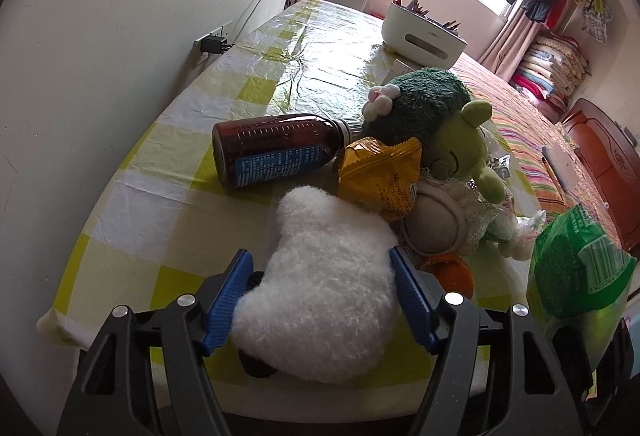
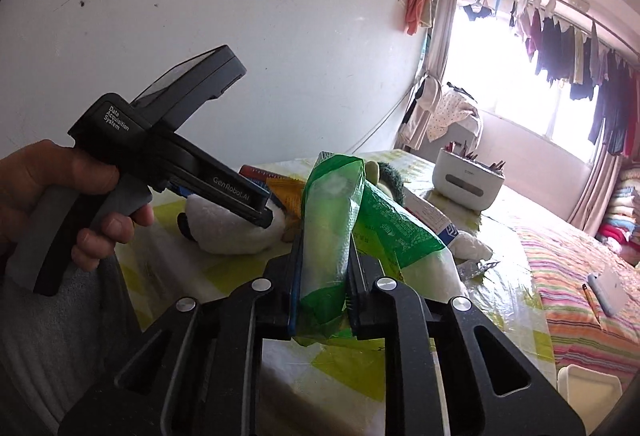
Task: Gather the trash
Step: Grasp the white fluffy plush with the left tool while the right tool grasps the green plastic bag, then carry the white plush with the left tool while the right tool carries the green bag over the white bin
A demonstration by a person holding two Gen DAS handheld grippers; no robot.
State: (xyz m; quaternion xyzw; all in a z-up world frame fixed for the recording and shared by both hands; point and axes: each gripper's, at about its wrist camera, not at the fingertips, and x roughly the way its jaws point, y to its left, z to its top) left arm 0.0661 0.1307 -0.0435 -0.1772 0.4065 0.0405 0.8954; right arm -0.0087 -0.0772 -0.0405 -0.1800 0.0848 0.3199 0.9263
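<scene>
Left wrist view: left gripper (image 1: 320, 268) low in the frame, blue pads (image 1: 230, 300) on either side of a white fluffy plush (image 1: 320, 300). The pads touch the fur on both flanks; the jaws stand fairly wide and hold the plush. It lies on a yellow-and-white checked tablecloth (image 1: 160, 171).

Just above the plush, centre frame: a yellow snack wrapper (image 1: 380, 171), crumpled, leaning against a green plush toy (image 1: 436, 115). Left of the wrapper a brown bottle (image 1: 276, 147) lies on its side, cap toward the toy. At the upper right of the table stands a white box (image 1: 420, 35). At the right edge of the frame, a green plastic bag (image 1: 576, 264).

Right wrist view: right gripper (image 2: 324, 276) bottom centre, jaws narrow and pinched on the green plastic bag (image 2: 332, 228), which stands up between them, folded over at the top and draping to the right. Left of frame, a hand (image 2: 48, 195) grips the handle of the left gripper, whose fingers (image 2: 260, 211) reach down onto the white fluffy plush (image 2: 228, 228). Yellow snack wrapper (image 2: 284, 195) partly hidden behind the bag.
</scene>
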